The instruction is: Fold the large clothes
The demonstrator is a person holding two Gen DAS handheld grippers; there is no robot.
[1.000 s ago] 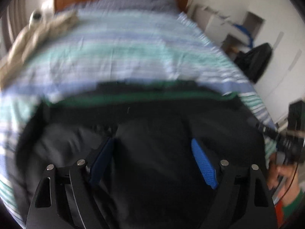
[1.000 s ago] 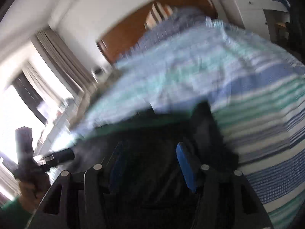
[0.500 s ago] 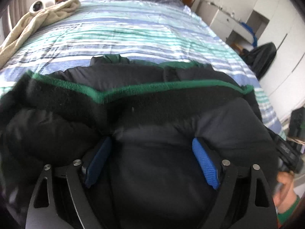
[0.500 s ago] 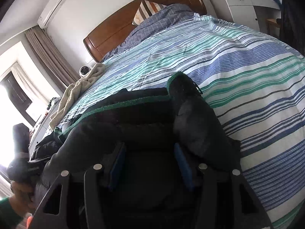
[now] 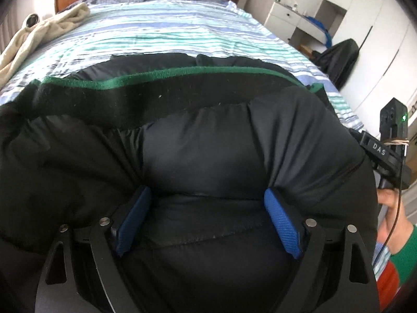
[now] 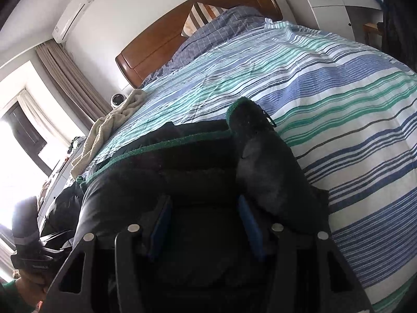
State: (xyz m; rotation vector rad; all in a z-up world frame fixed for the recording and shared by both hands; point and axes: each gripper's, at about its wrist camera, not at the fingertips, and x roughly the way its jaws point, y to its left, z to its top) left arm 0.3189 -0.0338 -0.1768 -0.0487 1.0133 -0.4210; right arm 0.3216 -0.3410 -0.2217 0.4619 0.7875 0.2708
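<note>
A black padded jacket (image 5: 208,154) with a green-trimmed band (image 5: 166,77) lies bunched on the striped bed; it also shows in the right wrist view (image 6: 198,182). My left gripper (image 5: 206,221) has its blue pads (image 5: 280,224) wide apart with a thick fold of the jacket bulging between them. My right gripper (image 6: 204,224) likewise has jacket fabric between its blue pads (image 6: 250,221). A sleeve or cuff (image 6: 260,151) sticks up beside the right finger. The fingertips are partly buried in fabric.
The bed has a blue, green and white striped cover (image 6: 338,109), a wooden headboard (image 6: 182,34) and a pillow (image 6: 200,15). A beige towel (image 5: 39,36) lies at the left edge. White cabinets (image 5: 292,18) and a black bag (image 5: 336,57) stand right.
The jacket has been carried forward and lowered onto the bed; the blur has gone. Both grippers hold the same folds as before.
</note>
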